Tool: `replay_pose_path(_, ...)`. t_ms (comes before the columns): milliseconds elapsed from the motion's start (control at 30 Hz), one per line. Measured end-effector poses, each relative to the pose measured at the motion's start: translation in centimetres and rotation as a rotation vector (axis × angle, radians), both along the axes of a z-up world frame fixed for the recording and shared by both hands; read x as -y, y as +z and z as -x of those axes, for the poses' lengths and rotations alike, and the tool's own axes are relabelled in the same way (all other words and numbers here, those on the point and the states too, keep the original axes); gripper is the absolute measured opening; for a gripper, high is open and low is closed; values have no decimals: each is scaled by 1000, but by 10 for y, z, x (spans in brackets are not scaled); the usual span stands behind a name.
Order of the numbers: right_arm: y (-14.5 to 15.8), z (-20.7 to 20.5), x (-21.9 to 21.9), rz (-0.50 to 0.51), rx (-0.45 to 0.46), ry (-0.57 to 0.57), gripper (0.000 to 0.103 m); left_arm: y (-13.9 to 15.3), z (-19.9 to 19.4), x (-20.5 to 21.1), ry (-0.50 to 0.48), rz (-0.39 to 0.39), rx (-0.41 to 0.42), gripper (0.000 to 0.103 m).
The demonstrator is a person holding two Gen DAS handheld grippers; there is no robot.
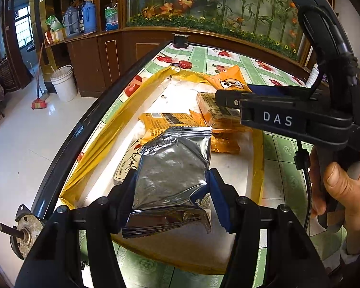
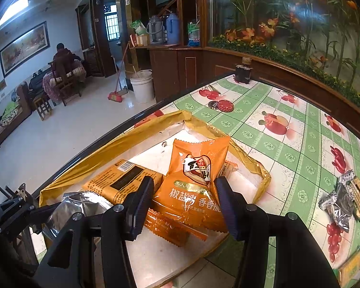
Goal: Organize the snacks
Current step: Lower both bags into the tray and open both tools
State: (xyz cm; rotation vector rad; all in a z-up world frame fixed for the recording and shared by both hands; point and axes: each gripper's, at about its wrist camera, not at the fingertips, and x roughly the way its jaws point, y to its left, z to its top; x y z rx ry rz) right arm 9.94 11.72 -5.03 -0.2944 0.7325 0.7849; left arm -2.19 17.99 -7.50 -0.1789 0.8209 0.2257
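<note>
Silver snack packet point(image 1: 172, 168) sits clamped in the left tool point(image 1: 171, 187) over the gold-rimmed tray point(image 1: 103, 129) on the table point(image 2: 288, 129); the right tool point(image 2: 183, 204) grips an orange snack packet point(image 2: 194, 180) above the same tray.

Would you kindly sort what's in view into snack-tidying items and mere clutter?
Job: silver packet in left gripper; orange packet in right gripper; gold-rimmed tray; loose wafers.
Lying about: red lid; dark jar; white bucket; broom.

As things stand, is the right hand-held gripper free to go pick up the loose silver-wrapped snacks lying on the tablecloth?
Probably not yet: the right hand-held gripper is shut on an orange snack packet over the tray. The silver-wrapped snacks lie unobstructed.
</note>
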Motion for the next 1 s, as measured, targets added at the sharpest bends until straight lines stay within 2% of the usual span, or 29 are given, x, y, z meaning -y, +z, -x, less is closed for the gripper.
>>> replay_pose_path(367,-6,-7,-11,12,-4,5,55,1,-6,0,-9,6,6,58)
replay_pose_path(867,-9,-19,-10,3,-27,-8,55,-4,-22,13,-25,-36,-27,58)
replay_pose_path(1000,-10,-20,-11,4,-33,-5,59,-6,-23,12,-16,-39,-31,58)
